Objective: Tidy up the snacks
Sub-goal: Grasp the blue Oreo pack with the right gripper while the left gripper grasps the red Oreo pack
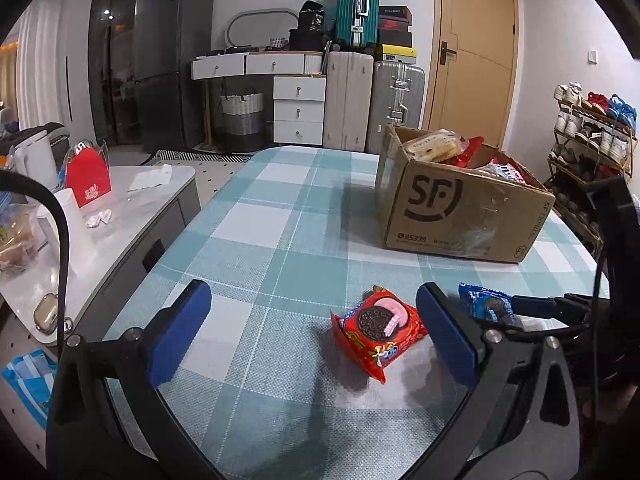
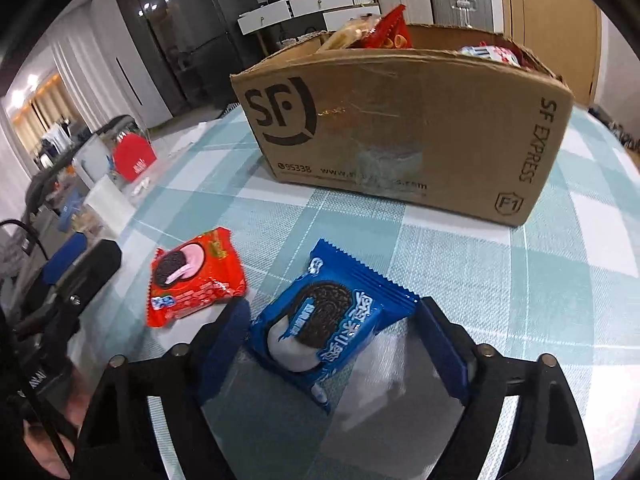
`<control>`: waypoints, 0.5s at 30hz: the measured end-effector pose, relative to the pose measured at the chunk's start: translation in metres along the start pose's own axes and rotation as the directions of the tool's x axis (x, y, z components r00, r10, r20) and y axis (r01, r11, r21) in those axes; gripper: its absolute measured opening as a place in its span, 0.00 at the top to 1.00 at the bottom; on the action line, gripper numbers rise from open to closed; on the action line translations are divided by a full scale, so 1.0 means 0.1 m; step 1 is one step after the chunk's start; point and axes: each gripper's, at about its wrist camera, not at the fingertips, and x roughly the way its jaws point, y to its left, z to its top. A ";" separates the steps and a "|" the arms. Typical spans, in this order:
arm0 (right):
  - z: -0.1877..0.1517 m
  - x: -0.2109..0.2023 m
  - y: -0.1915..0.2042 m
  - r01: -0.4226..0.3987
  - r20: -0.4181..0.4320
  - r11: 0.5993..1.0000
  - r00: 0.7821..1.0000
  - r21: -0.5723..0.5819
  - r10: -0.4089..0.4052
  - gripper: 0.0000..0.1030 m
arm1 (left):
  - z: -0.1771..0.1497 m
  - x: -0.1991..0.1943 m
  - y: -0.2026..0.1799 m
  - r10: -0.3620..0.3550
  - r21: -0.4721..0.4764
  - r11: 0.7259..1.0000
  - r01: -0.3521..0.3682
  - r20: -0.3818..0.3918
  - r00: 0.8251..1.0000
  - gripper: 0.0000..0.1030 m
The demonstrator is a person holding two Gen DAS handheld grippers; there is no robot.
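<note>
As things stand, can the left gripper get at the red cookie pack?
Probably yes: the left gripper is open, the red cookie pack lies flat by its right finger, with bare tablecloth around it.
</note>
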 end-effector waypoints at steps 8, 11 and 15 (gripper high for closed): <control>-0.04 0.06 0.12 0.050 -0.004 0.995 0.999 -0.087 -0.051 0.19 | 0.00 0.02 -0.06 0.026 0.028 0.999 -0.025 -0.010 1.000 0.01; -0.07 0.03 0.10 0.033 0.022 0.995 0.999 -0.099 -0.031 0.36 | 0.00 0.02 -0.03 0.028 0.012 1.000 -0.028 -0.008 1.000 0.01; -0.08 -0.04 -0.03 -0.014 0.037 0.998 0.999 -0.061 0.016 0.49 | -0.01 0.01 -0.02 0.034 0.013 0.999 -0.034 -0.007 0.999 0.01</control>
